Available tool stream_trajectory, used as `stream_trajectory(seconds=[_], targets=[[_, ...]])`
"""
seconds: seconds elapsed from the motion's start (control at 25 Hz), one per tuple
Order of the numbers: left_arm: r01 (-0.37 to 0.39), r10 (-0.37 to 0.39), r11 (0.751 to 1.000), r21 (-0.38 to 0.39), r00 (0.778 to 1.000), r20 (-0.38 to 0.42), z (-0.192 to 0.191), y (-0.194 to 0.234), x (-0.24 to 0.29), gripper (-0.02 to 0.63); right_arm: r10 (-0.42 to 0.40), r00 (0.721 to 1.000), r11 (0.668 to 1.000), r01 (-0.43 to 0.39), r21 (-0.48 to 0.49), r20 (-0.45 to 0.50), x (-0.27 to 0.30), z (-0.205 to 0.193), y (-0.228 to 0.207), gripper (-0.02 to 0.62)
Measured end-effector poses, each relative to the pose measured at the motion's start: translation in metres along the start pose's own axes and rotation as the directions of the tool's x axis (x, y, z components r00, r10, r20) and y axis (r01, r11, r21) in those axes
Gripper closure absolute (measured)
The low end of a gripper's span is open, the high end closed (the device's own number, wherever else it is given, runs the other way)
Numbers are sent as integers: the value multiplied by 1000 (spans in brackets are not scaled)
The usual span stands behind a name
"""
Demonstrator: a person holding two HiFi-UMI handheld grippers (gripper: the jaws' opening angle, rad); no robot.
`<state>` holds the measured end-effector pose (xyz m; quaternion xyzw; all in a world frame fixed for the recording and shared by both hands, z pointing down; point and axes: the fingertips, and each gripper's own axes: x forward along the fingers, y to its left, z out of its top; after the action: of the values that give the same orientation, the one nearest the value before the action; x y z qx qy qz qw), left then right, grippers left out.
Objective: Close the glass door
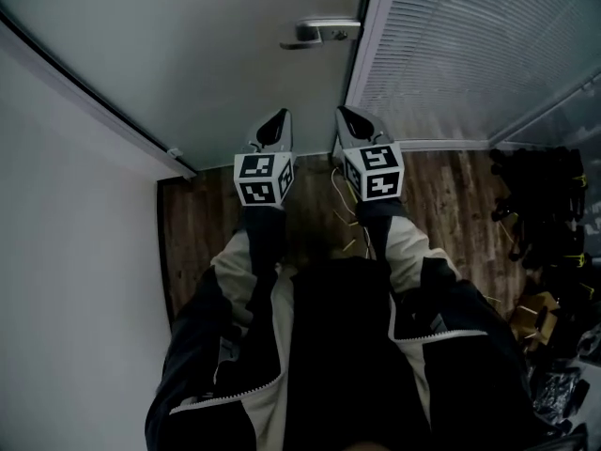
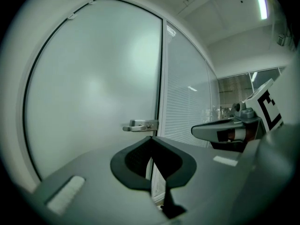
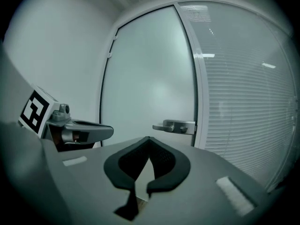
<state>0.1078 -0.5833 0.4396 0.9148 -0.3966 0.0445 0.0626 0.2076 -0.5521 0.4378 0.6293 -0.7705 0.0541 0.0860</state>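
Observation:
The frosted glass door (image 1: 216, 54) stands shut in its frame, with a metal lever handle (image 1: 321, 32) at its right edge. The same handle (image 2: 139, 124) (image 3: 174, 125) shows ahead of both grippers. My left gripper (image 1: 279, 117) and right gripper (image 1: 347, 116) hang side by side in front of the door, well short of the handle and touching nothing. Both are shut with tips together and nothing between them, as seen at the left gripper (image 2: 151, 138) and the right gripper (image 3: 149, 138).
A glass partition with white blinds (image 1: 470, 45) stands right of the door. A white wall (image 1: 66, 233) runs along the left. Dark wooden floor (image 1: 202, 224) lies below. Black gear and cardboard bits (image 1: 545, 224) pile up at the right.

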Motion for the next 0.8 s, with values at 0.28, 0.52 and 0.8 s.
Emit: stream_trajectory(seconds=[0.28, 0.52, 0.8], targets=[[22, -23, 1000, 2, 1000, 13, 1, -2, -7, 601, -47, 999, 999, 47, -4, -5, -12, -5, 4, 594], [33, -33, 999, -9, 999, 12, 4, -9, -9, 601, -56, 998, 998, 56, -7, -10, -18, -4, 2, 594], [37, -37, 999, -3, 999, 12, 5, -2, -12, 601, -62, 998, 998, 62, -9, -11, -13, -2, 7, 594]])
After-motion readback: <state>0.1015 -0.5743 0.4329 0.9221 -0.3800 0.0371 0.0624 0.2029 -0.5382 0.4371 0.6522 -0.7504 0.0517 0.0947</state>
